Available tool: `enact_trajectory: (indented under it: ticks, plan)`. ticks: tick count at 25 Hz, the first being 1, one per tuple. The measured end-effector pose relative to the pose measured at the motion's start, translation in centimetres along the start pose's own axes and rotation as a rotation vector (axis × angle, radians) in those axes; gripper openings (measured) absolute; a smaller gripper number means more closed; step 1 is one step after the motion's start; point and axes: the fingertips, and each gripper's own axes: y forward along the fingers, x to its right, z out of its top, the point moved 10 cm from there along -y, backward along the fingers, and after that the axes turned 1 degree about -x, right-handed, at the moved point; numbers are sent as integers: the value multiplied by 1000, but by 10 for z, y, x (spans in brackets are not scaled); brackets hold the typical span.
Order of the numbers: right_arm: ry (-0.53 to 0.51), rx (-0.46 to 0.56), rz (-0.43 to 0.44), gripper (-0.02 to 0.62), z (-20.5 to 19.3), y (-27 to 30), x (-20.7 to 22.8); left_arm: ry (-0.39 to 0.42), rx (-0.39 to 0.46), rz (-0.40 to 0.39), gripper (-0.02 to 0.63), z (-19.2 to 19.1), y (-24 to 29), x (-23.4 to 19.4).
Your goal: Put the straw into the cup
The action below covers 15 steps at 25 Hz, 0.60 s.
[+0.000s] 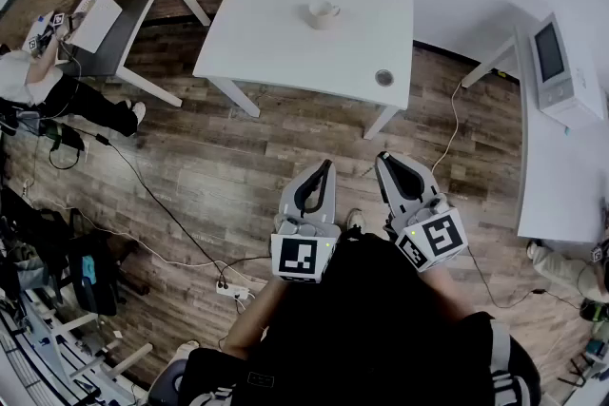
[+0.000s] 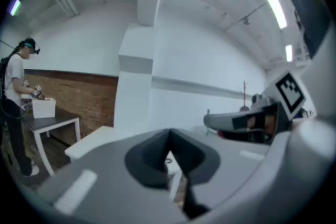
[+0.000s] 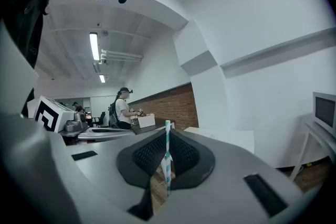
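Left gripper [image 1: 326,168]: fingers closed tip to tip, nothing between them; held above the wooden floor [image 1: 219,166].
Right gripper [image 1: 385,159]: fingers clamped on the striped straw [image 3: 167,157], one end showing just past the tips.
Cup [image 1: 323,13]: upright on the white table [image 1: 276,33], at 12 o'clock from both grippers, well apart.

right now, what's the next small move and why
Probably walk up to the table and bring the right gripper over the cup: the straw is already clamped in its jaws, but the cup sits far ahead, well out of reach.
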Motion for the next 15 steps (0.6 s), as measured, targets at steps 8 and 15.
enact_trajectory:
  ticks: [8, 15]
  plan:
    - [-3, 1, 11, 18, 0, -4, 6, 0, -10, -3, 3, 0, 4, 7]
    - [-4, 3, 31, 18, -3, -10, 9, -1, -24, 3, 3, -3, 6, 16]
